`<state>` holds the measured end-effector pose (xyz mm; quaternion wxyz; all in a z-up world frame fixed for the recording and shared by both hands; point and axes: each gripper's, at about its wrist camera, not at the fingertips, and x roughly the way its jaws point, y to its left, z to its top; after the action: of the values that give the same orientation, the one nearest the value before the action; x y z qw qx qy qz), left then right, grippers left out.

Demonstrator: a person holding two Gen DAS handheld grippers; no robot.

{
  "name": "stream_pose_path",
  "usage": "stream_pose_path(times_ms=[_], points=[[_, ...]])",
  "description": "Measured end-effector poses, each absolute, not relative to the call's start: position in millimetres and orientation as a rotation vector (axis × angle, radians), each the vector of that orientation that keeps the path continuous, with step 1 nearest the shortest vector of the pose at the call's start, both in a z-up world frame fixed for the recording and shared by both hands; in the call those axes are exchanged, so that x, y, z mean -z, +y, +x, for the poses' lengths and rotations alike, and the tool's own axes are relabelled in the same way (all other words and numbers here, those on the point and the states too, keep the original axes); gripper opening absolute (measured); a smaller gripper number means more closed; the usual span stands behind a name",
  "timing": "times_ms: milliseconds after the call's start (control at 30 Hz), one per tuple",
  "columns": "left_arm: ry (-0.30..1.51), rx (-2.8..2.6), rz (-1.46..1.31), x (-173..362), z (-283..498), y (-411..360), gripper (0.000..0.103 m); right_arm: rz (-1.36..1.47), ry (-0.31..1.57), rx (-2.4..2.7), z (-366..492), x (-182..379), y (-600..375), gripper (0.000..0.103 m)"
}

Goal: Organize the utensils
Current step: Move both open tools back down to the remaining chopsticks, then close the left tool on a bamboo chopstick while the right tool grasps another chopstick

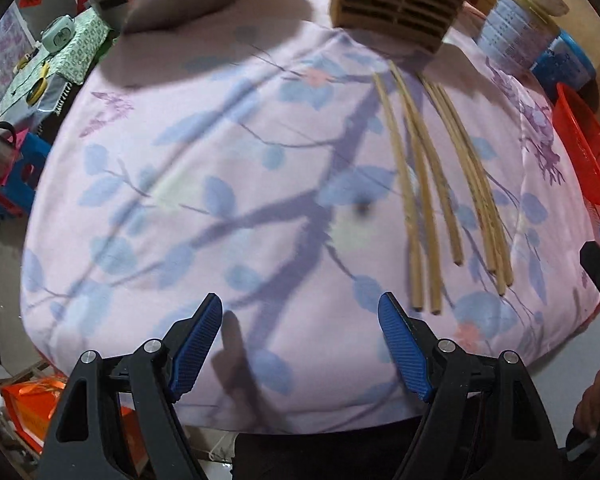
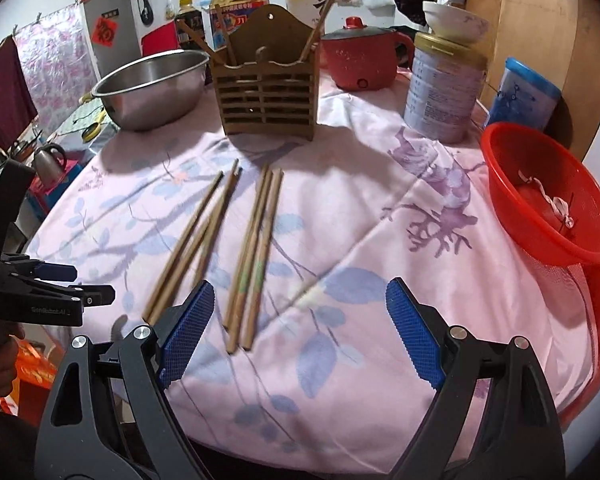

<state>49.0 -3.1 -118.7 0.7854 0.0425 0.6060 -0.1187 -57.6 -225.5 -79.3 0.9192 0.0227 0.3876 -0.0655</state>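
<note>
Several wooden chopsticks (image 2: 256,248) lie loose in two bunches on the pink flowered tablecloth (image 2: 380,216), pointing toward a brown slatted chopstick holder (image 2: 266,96) that stands upright behind them with a few chopsticks in it. My right gripper (image 2: 300,300) is open above the cloth, and the near ends of the right bunch lie between its blue pads, untouched. In the left wrist view the chopsticks (image 1: 432,192) lie right of my left gripper (image 1: 300,312), which is open over bare cloth; the holder (image 1: 396,4) is at the top. The left gripper (image 2: 56,276) also shows at the right wrist view's left edge.
A steel bowl (image 2: 152,88) stands left of the holder. A red pot (image 2: 364,60), a tall tin (image 2: 444,92) with a white bowl on it and a blue tub (image 2: 528,96) stand at the back right. A red strainer basket (image 2: 548,196) sits at the table's right edge.
</note>
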Motion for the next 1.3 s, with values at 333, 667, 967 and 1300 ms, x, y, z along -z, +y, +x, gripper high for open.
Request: stream_pose_path(times_ms=[333, 667, 967, 1300], points=[[1.267, 0.303, 0.173, 129.2, 46.1, -42.1, 0.08, 0.055, 0.791, 0.213, -80.2, 77.8, -256.0, 0.085], [1.246, 0.342, 0.218, 126.2, 54.6, -56.8, 0.08, 0.092, 0.778, 0.276, -89.5, 74.4, -267.5, 0.085], [1.226, 0.294, 0.238, 135.8, 69.4, -56.7, 0.081, 0.09, 0.783, 0.286, -89.5, 74.8, -264.3, 0.085], [1.146, 0.329, 0.211, 129.7, 59.1, -33.0, 0.028, 0.073, 0.787, 0.244, -82.4, 75.3, -254.1, 0.085]])
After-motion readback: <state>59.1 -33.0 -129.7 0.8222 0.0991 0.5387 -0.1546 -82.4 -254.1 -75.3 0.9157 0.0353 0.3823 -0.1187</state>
